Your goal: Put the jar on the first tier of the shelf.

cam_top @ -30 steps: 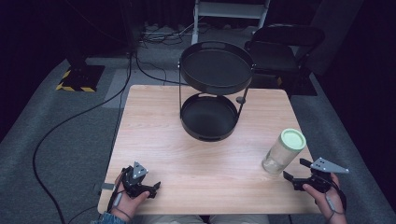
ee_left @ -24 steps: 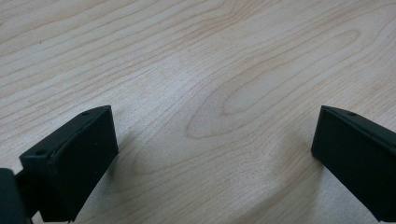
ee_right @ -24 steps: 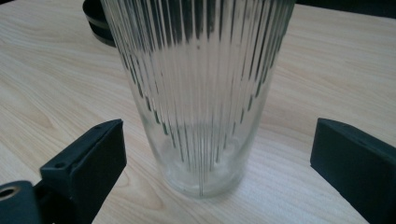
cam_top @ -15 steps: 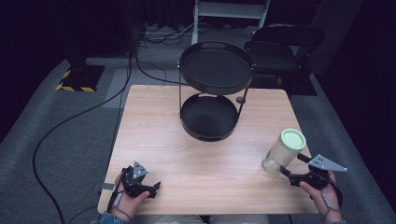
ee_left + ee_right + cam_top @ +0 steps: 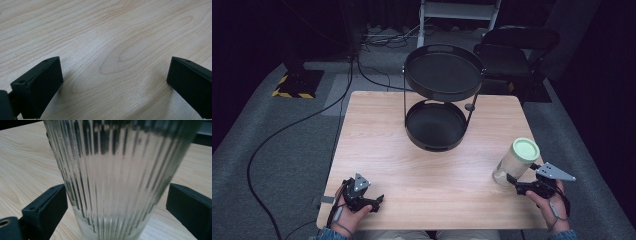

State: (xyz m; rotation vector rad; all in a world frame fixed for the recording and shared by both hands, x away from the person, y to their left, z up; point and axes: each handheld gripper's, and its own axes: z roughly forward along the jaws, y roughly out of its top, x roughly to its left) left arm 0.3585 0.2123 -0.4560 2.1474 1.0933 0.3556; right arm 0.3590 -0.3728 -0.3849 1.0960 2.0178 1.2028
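Two hand-held grippers in play | right hand-held gripper spread wide, jaws on either side of the ribbed glass jar near its base, no squeeze visible | jar stood upright at the desk right edge, pale green lid on | left hand-held gripper released, resting low over bare desk near the front-left corner

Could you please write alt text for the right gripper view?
A ribbed clear glass jar stands upright on the wooden table, close to the camera, between the two black jaws of the right gripper. The jaws are open; the left one is at the glass, and the right one stands apart from it.
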